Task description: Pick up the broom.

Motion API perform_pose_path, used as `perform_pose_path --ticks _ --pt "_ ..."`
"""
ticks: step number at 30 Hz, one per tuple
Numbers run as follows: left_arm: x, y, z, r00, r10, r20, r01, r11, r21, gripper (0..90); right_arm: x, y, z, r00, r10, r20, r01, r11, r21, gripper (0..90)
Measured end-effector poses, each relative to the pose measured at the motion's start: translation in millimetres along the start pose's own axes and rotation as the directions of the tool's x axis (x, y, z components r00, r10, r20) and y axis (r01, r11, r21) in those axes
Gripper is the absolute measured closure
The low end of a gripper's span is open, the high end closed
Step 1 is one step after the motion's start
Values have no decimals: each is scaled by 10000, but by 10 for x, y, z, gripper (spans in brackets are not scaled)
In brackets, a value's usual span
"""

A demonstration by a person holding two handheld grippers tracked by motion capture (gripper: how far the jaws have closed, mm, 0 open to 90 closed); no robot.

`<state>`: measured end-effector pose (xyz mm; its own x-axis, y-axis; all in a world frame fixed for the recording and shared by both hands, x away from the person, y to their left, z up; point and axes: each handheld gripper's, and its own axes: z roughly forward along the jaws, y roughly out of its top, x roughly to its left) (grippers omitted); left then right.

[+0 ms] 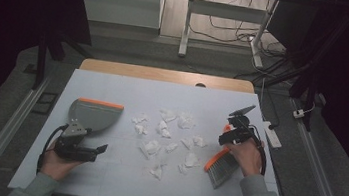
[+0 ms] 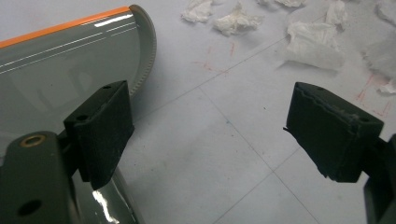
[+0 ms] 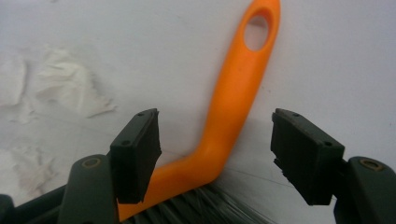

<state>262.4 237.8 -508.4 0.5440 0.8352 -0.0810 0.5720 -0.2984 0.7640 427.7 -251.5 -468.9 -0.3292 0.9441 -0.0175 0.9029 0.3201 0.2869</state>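
Resting on the desk (image 1: 113, 88) at its left, grey dustpan (image 1: 94, 115) with orange edge; left gripper (image 2: 210, 135) just beside its near end, fingers (image 2: 100, 130) spread wide, gripping nothing. Scattered mid-desk, crumpled tissue scraps (image 1: 167, 137). Lying at the right, hand brush (image 1: 220, 166) with orange handle (image 3: 233, 107) and grey bristles; right gripper (image 3: 215, 149) over it, fingers (image 3: 306, 156) wide apart either side of the handle, not closed on it.

left gripper (image 1: 101, 148) jaws apart, right gripper (image 1: 224, 136) likewise
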Motion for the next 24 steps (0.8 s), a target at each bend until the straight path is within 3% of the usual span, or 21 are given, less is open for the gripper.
perform_pose_path --ticks 4,10,15,16,20,24 --pt "-6 2 -4 10000 6 -4 -6 10000 -24 156 -25 1 80 9996 236 155 -243 9985 481 345" --pt "-16 0 -14 10000 29 -11 -29 10000 -58 156 -17 -35 145 9984 470 300 -492 9956 792 385" --pt "-22 7 -19 10000 28 -1 -28 9999 -118 156 26 -32 208 9978 566 340 -596 9938 943 422" --pt "-21 7 -19 10000 23 12 -23 9999 -122 156 47 -32 215 9971 552 528 -600 9938 932 427" --pt "-18 4 -14 10000 42 -42 -42 10000 -81 156 107 -30 199 9949 705 727 -780 9912 1070 540" --pt "-21 1 -20 10000 43 -75 -43 9999 -96 156 129 -74 190 9913 1080 757 -1139 9904 787 586"
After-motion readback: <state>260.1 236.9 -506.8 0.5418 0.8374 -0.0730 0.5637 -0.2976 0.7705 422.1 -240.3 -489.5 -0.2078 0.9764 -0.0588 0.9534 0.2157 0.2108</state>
